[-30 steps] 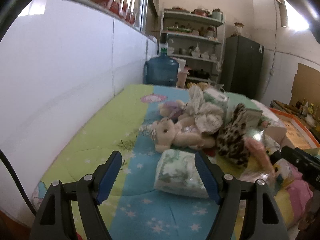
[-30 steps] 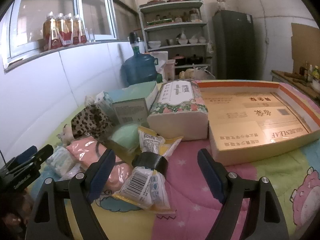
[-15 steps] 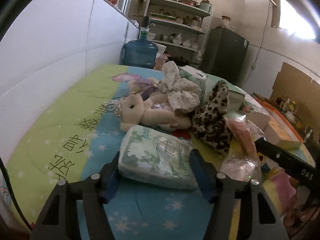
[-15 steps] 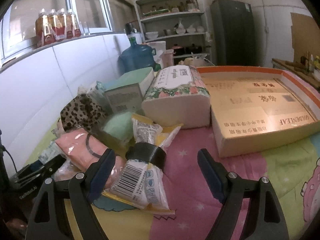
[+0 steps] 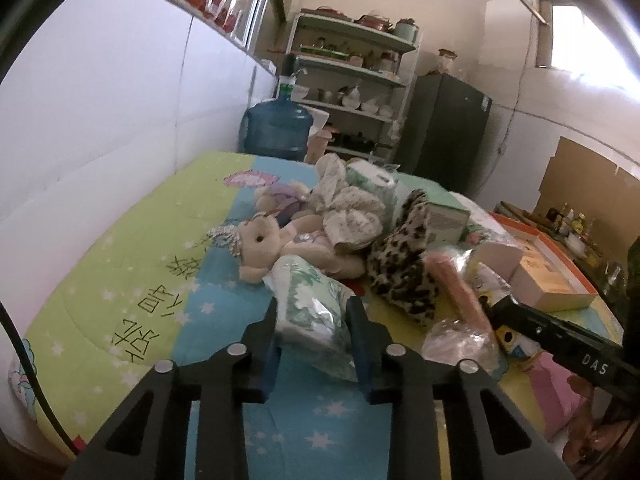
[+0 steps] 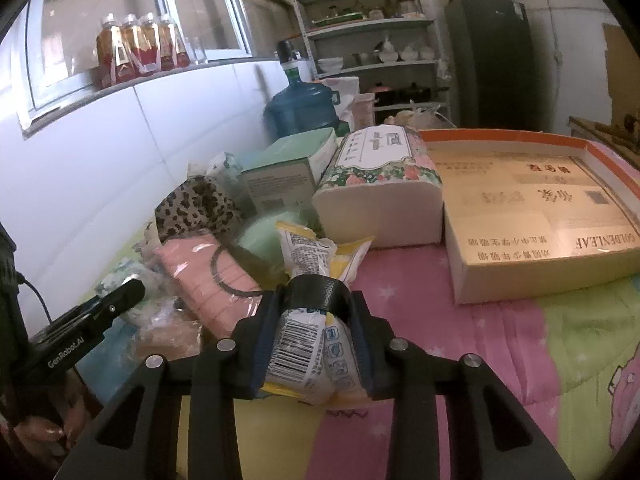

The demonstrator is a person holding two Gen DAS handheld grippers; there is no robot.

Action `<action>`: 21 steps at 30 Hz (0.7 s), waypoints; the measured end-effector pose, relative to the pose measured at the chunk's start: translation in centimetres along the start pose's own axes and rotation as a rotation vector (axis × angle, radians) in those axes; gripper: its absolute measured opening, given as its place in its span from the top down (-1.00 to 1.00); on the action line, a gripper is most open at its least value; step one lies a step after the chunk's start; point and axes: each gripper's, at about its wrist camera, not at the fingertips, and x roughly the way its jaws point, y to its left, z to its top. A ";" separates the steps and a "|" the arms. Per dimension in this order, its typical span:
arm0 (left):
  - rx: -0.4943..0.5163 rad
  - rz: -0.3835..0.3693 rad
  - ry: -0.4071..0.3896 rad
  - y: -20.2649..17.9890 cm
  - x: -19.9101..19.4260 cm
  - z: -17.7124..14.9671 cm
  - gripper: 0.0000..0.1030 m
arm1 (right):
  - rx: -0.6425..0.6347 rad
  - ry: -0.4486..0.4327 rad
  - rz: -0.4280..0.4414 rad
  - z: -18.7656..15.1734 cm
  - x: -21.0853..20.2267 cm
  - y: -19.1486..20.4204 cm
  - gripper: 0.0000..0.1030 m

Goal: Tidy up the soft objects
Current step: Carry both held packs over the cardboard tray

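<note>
My left gripper [image 5: 316, 320] is shut on a green-patterned soft pack [image 5: 310, 300] lying on the bedspread. Behind it lie a cream teddy bear [image 5: 276, 244], a crumpled floral cloth [image 5: 352, 208] and a leopard-print plush [image 5: 404, 264]. My right gripper [image 6: 316, 336] is shut on a yellow-and-white packet [image 6: 308, 344] bound by a black band [image 6: 316, 294]. Left of it lies a pink wrapped pack [image 6: 208, 276]. The right gripper's body [image 5: 560, 344] shows in the left wrist view, and the left gripper's body [image 6: 80, 332] in the right wrist view.
A floral tissue pack [image 6: 380, 192], a green box [image 6: 288, 168] and an open cardboard box lid [image 6: 532, 208] sit on the bed. A blue water jug [image 5: 278, 128], shelves [image 5: 348, 68] and a dark fridge [image 5: 448, 132] stand beyond. A white wall [image 5: 100, 120] runs along the left.
Both grippers were open a second ago. The left moved forward and closed on the green pack. The right moved forward and closed on the yellow packet.
</note>
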 end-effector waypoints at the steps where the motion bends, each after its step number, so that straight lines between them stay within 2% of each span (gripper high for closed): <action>1: 0.003 -0.005 -0.007 -0.1 -0.2 0.1 0.50 | -0.003 -0.004 -0.002 0.0 -0.2 0.0 0.31; 14: 0.026 -0.037 -0.095 -1.6 -2.9 1.5 0.57 | -0.008 -0.076 -0.013 0.4 -3.0 -0.2 0.32; 21: 0.062 -0.080 -0.143 -3.8 -4.5 3.3 0.57 | -0.024 -0.129 -0.023 1.2 -5.0 -0.3 0.32</action>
